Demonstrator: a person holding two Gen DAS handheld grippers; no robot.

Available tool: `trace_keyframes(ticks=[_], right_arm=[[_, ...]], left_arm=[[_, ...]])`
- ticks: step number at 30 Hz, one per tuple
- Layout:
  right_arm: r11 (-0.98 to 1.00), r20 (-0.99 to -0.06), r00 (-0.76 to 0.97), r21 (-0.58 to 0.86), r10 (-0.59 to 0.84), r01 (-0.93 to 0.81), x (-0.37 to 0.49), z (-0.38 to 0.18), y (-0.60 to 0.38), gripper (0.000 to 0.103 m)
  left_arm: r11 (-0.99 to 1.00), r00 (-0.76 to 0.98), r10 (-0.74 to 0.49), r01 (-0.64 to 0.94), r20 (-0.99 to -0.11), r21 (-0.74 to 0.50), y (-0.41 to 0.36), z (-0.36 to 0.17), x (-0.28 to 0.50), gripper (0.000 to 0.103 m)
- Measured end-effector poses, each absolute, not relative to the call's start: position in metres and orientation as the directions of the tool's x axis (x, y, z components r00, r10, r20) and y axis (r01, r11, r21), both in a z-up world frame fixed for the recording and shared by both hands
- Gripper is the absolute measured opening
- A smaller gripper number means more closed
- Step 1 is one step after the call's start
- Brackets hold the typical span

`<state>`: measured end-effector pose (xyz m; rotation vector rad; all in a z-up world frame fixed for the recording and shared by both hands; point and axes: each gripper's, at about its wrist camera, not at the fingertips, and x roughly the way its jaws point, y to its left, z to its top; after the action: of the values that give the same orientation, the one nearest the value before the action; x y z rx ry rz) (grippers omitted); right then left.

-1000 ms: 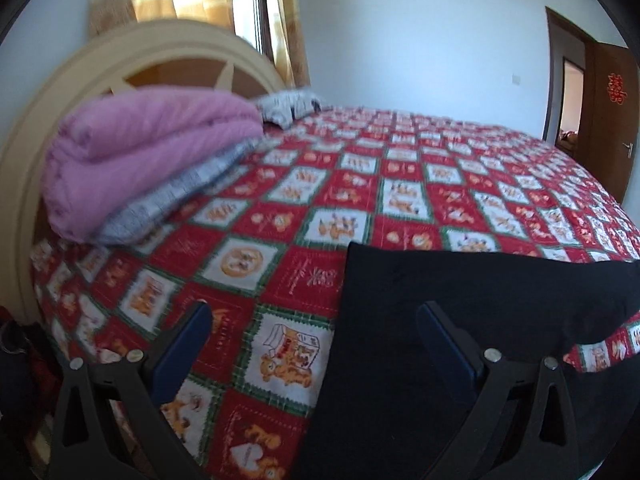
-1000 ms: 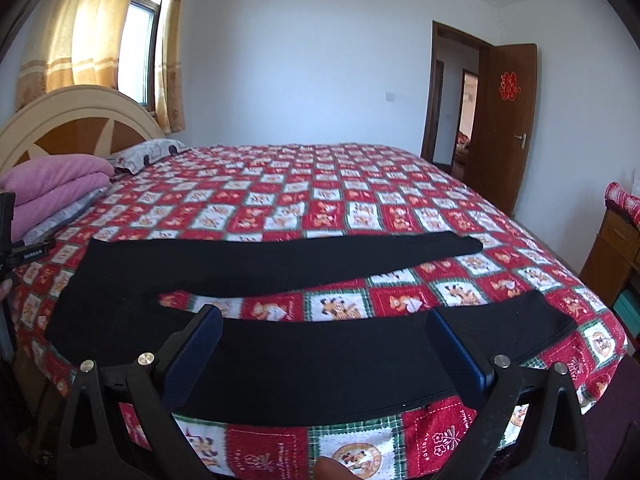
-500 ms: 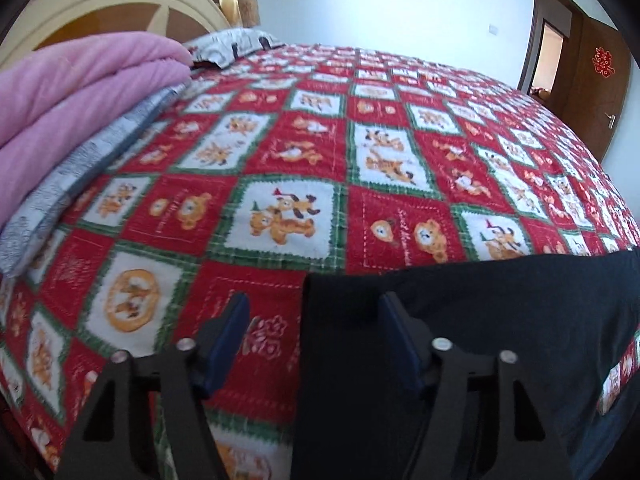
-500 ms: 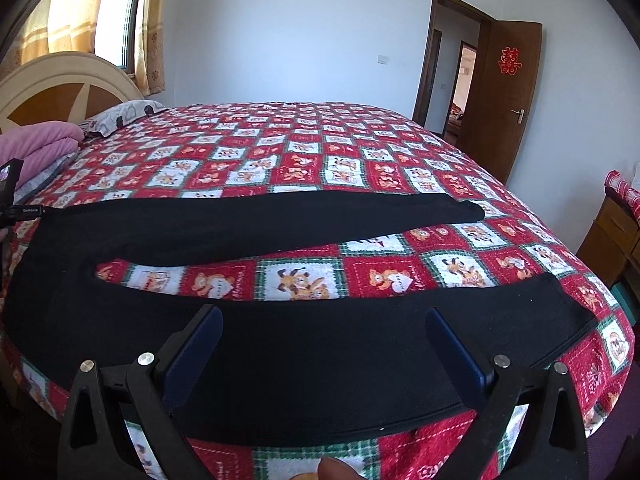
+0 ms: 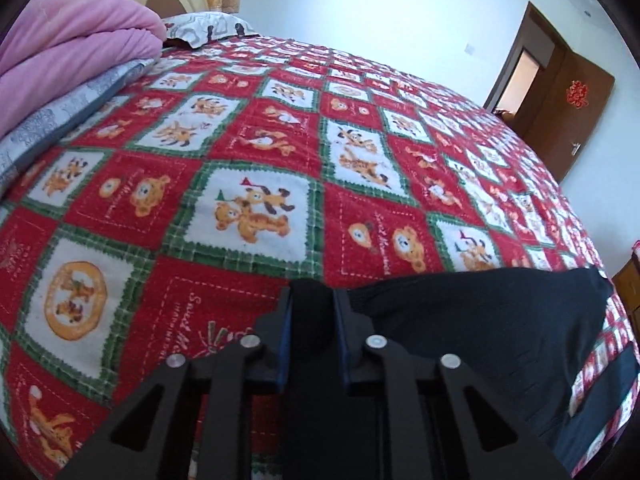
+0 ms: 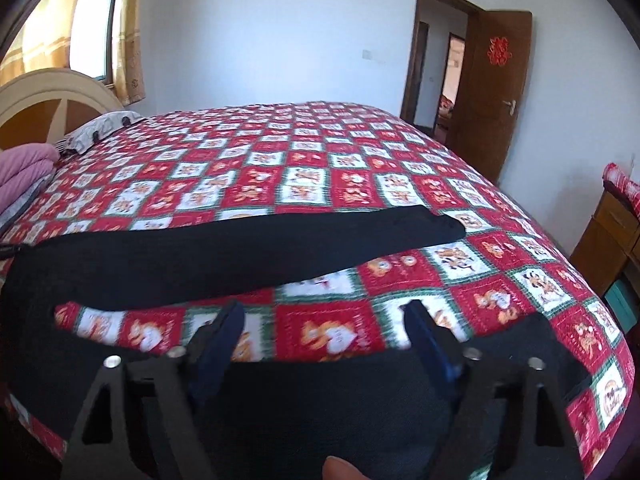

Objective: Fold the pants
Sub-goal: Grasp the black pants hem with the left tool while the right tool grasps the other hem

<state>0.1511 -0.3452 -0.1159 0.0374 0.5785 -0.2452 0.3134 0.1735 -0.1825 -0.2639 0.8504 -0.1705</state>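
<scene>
Black pants (image 6: 224, 256) lie spread across the red cartoon-print bedspread (image 6: 320, 160), two legs running to the right with a gap of bedspread between them. In the left wrist view my left gripper (image 5: 312, 304) is shut on the waistband corner of the pants (image 5: 480, 320). In the right wrist view my right gripper (image 6: 324, 320) is open, its jaws over the near leg (image 6: 320, 400) at the bed's front edge, with the cloth between and under them.
A folded pink blanket (image 5: 72, 44) on a grey quilt lies at the headboard (image 6: 48, 100), with a patterned pillow (image 5: 204, 30) beside it. An open brown door (image 6: 492, 92) stands at the far right, and a wooden cabinet (image 6: 608, 236) is at the bed's right side.
My left gripper moved forward and closed on the pants' waistband corner. My right gripper moved down and forward over the near leg, its jaws narrowing.
</scene>
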Motion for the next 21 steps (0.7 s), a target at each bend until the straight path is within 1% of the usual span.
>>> trace_keyframes(ticks=[4, 5, 7, 11, 15, 18, 21], right_arm=[[0.953, -0.567, 0.78, -0.031, -0.266, 0.302, 0.176, -0.107, -0.392, 0.078], [0.948, -0.573, 0.772, -0.025, -0.274, 0.318, 0.18, -0.105, -0.403, 0.075], [0.934, -0.593, 0.753, 0.006, -0.284, 0.357, 0.193, -0.1, -0.432, 0.072], [0.905, -0.626, 0.718, 0.045, -0.304, 0.423, 0.221, -0.095, -0.484, 0.071], [0.879, -0.667, 0.677, 0.068, -0.312, 0.472, 0.255, -0.098, -0.527, 0.069], [0.872, -0.685, 0.665, 0.089, -0.297, 0.481, 0.281, -0.104, -0.548, 0.069], [0.875, -0.692, 0.658, 0.079, -0.297, 0.478, 0.309, -0.115, -0.561, 0.069]], left_arm=[[0.969, 0.647, -0.217, 0.052, -0.731, -0.241, 0.168, -0.18, 0.317, 0.014], [0.972, 0.645, -0.208, 0.049, -0.736, -0.232, 0.167, -0.179, 0.318, 0.013], [0.977, 0.637, -0.186, 0.041, -0.748, -0.207, 0.166, -0.18, 0.321, 0.013], [0.986, 0.635, -0.148, 0.036, -0.758, -0.162, 0.161, -0.181, 0.323, 0.013], [0.988, 0.652, -0.133, 0.03, -0.747, -0.15, 0.16, -0.183, 0.321, 0.013], [0.988, 0.657, -0.129, 0.024, -0.742, -0.15, 0.16, -0.184, 0.321, 0.013], [0.992, 0.663, -0.103, 0.017, -0.742, -0.122, 0.156, -0.184, 0.321, 0.014]])
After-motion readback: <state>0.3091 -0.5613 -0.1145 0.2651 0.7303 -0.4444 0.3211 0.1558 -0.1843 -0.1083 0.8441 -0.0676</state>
